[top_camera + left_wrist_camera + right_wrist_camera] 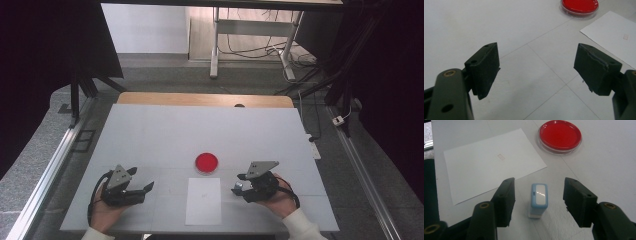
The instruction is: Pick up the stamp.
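Note:
A small light-blue and white stamp point(538, 200) stands upright on the table between the spread jaws of my right gripper point(539, 192), which is open and does not touch it. In the high view the stamp point(239, 187) sits just left of that gripper point(241, 184). A white sheet of paper point(203, 201) with a faint small rectangle printed on it point(501, 157) lies at the table's front centre. Behind it rests a round red dish point(206, 162). My left gripper point(148, 188) is open over bare table, with the dish point(579, 6) far ahead.
The grey tabletop point(165, 135) has faint seam lines. A wooden edge point(205, 99) runs along its far side. Metal rails point(47, 172) flank the table. A white desk frame and cables point(260, 47) stand on the floor beyond.

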`<state>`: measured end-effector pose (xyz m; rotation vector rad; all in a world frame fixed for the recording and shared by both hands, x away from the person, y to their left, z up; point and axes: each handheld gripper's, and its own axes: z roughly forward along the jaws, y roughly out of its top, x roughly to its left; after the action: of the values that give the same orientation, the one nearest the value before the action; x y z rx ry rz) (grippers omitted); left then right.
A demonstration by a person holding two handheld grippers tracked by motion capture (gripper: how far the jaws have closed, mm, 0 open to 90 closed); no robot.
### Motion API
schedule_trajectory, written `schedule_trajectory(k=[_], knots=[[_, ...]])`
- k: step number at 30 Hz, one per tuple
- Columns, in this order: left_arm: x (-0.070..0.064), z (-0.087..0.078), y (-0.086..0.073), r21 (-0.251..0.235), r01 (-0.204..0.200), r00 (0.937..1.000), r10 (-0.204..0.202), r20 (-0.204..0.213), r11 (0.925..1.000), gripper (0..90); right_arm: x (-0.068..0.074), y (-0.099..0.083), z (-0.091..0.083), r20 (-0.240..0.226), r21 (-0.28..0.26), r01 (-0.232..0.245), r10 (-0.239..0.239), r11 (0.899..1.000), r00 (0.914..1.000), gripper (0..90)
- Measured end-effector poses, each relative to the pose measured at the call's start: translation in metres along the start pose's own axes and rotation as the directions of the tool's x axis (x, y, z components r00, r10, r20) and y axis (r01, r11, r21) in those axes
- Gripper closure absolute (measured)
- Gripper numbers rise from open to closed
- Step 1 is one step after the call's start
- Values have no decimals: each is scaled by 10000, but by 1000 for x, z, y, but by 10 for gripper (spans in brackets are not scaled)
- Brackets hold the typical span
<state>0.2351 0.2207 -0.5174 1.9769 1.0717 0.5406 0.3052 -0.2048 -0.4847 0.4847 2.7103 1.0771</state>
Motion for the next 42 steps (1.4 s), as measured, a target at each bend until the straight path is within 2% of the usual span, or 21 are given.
schedule_trajectory(k=[6, 11, 17, 36, 38, 42], knots=[[1, 0, -1, 17, 26, 10000, -26, 3, 10000, 206, 1, -1, 3, 134, 205, 174, -177, 9996, 9998, 517], [1, 0, -1, 23, 30, 10000, -30, -20, 10000, 207, 1, -2, 3, 155, 115, 142, -144, 9998, 9998, 586], [2, 0, -1, 28, 70, 10000, -70, -32, 10000, 208, 0, -4, 3, -11, 140, 133, -133, 9998, 9999, 732], [1, 1, -2, 88, -6, 10000, 6, -20, 10000, 209, 1, -4, 1, 102, 75, 188, -189, 9998, 9998, 749], [1, 1, -2, 97, -1, 10000, 2, -37, 10000, 209, -1, -5, 0, -45, -63, 34, -34, 10000, 10000, 750], [1, 1, -2, 92, 4, 10000, -4, -46, 10000, 209, -1, -4, -4, 175, -356, 8, -2, 9994, 9998, 750]])
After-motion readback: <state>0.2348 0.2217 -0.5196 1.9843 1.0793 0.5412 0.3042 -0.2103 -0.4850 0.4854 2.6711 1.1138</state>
